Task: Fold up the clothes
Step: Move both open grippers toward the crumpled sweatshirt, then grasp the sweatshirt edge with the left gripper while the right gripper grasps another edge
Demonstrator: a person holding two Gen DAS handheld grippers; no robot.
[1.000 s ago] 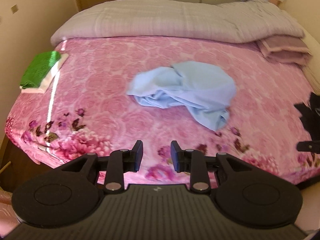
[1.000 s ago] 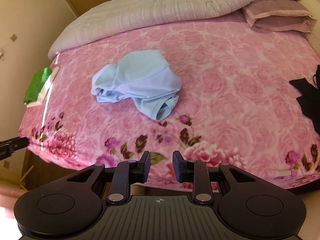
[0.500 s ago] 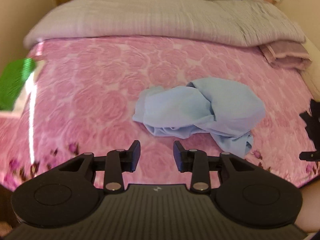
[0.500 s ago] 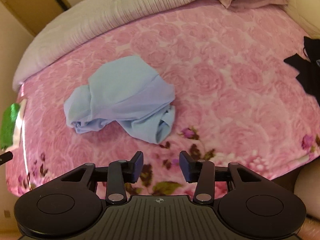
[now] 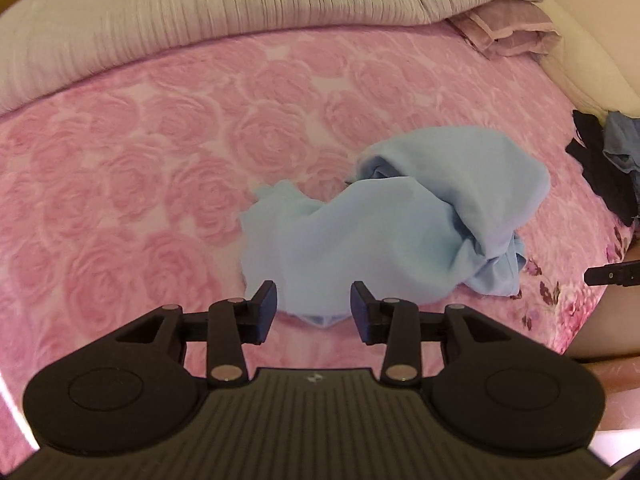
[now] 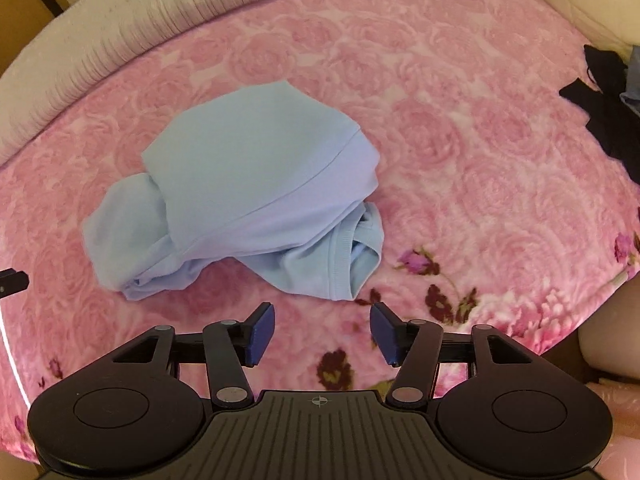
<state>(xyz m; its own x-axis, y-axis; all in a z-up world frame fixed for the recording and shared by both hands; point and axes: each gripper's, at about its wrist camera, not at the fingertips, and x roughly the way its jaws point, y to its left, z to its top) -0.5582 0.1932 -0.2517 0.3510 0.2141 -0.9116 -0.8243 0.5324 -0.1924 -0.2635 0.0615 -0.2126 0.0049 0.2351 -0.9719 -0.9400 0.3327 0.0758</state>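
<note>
A crumpled light blue garment [image 5: 380,232] [image 6: 260,184] lies in a heap on the pink rose-patterned blanket [image 5: 140,180] [image 6: 460,140]. Its ribbed neckline faces the right wrist view. My left gripper [image 5: 314,306] hovers over the garment's near left edge with its jaws opening. Cloth shows in the gap below, and the pads [image 5: 267,304] do not press on it. My right gripper [image 6: 322,328] hangs just short of the neckline end, its jaws opening wide with only blanket showing between them. Each view catches the other gripper's tip at its edge [image 5: 612,274] [image 6: 12,282].
A grey quilt [image 5: 240,12] [image 6: 120,32] is rolled along the far side of the bed, with a mauve pillow [image 5: 508,32] at its right end. Dark and blue clothes [image 5: 600,168] [image 6: 604,108] are piled at the right edge. The bed's front edge is near.
Both grippers came down and in toward the blue garment, which now looks much larger. Both pairs of jaws stand wider. The green cloth at the left has left the views.
</note>
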